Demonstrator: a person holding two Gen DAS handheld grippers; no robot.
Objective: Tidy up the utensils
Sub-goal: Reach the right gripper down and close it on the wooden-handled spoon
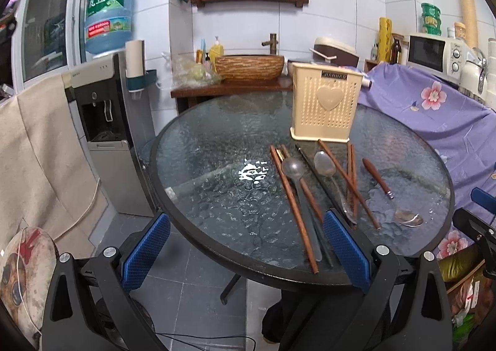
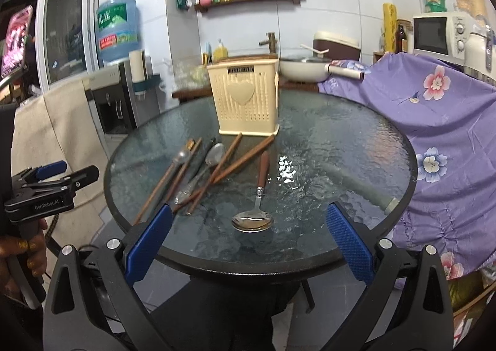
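Observation:
A cream perforated utensil holder (image 1: 325, 104) (image 2: 245, 101) with a heart on its face stands upright at the far side of the round glass table (image 1: 217, 183) (image 2: 341, 159). In front of it lie several brown chopsticks (image 1: 294, 208) (image 2: 226, 159), two metal spoons (image 1: 324, 163) (image 2: 215, 154) and a wooden-handled spoon (image 1: 379, 179) (image 2: 252, 222). My left gripper (image 1: 248, 248) hangs open at the table's near edge, its right pad beside the chopsticks' near ends. My right gripper (image 2: 248, 242) is open just short of the wooden-handled spoon's bowl. Nothing is between either pair of fingers.
A purple flowered cloth (image 1: 434, 109) (image 2: 440, 121) drapes furniture right of the table. A water dispenser (image 1: 102, 121) and a beige cloth (image 1: 40, 146) stand to the left. Behind are a wooden counter with a basin (image 1: 249, 66), a pan (image 2: 303, 67) and a microwave (image 1: 434, 52).

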